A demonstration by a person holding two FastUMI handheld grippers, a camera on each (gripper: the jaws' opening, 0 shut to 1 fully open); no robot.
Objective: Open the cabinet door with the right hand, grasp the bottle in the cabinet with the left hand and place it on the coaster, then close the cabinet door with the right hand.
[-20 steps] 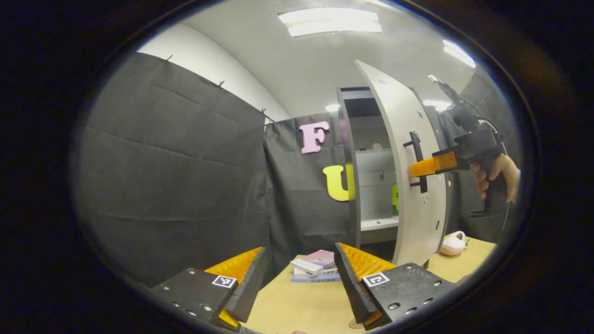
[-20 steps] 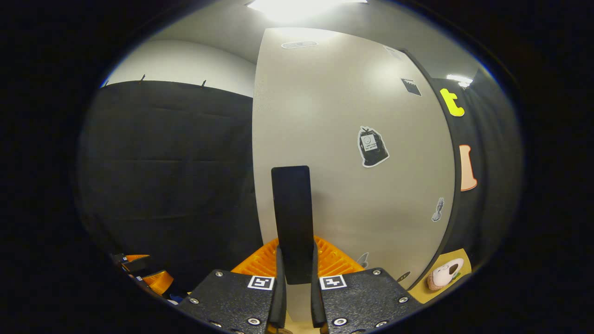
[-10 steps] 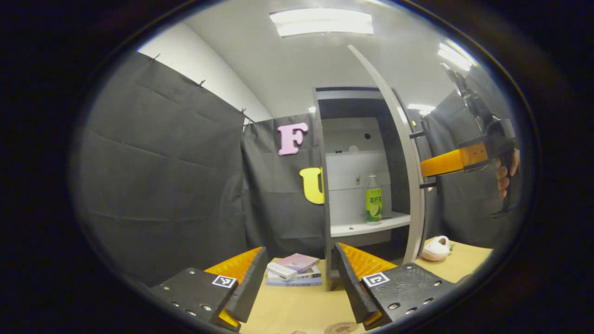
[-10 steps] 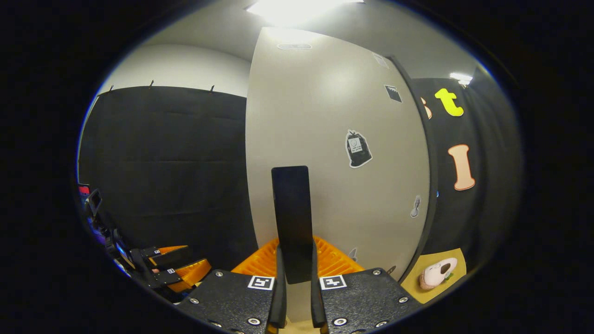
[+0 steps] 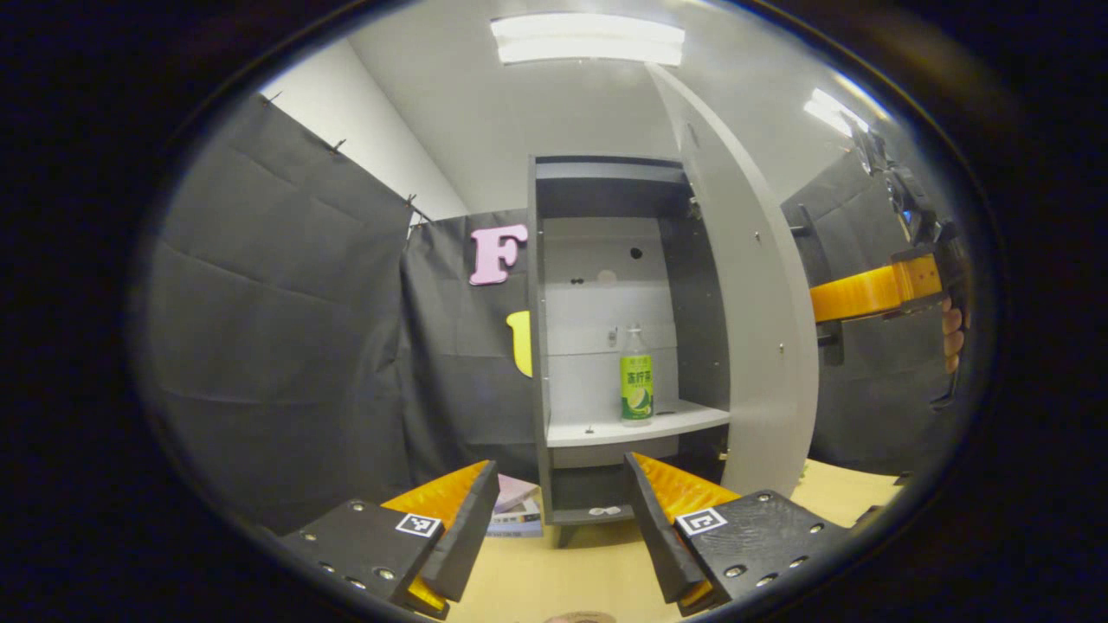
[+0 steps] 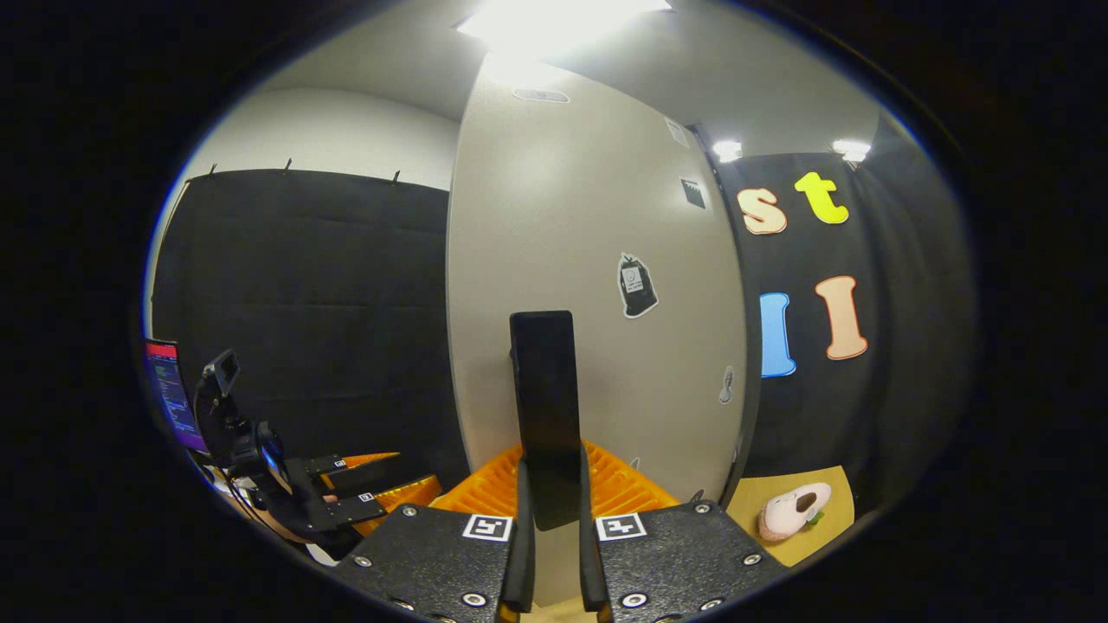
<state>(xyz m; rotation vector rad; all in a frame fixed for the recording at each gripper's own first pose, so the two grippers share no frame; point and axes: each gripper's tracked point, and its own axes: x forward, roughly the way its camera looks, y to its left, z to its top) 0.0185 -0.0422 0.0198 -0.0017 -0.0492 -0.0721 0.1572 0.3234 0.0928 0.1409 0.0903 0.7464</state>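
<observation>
A tall grey cabinet [image 5: 538, 346] stands on the wooden table with its door [image 5: 762, 329] swung wide to the right. On its white shelf [image 5: 597, 428] stands a clear bottle [image 5: 636, 381] with a green label, upright. My left gripper [image 5: 558, 510] is open, low over the table in front of the cabinet, well short of the bottle. My right gripper [image 6: 550, 519] is shut on the door's black handle [image 6: 545, 407]; in the left gripper view it sits at the door's far side [image 5: 857, 294], held by a hand. A coaster's edge [image 5: 578, 617] peeks at the bottom.
A stack of books [image 5: 518, 512] lies on the table left of the cabinet's foot. A pink slipper-like toy [image 6: 792, 510] rests on the table beyond the door. My left gripper [image 6: 351, 493] appears low left in the right gripper view, beside a monitor [image 6: 169, 394].
The door has swung from nearly edge-on to wide open, pulled by my right gripper, and the bottle on the shelf has come into full view. My left gripper stayed open and low.
</observation>
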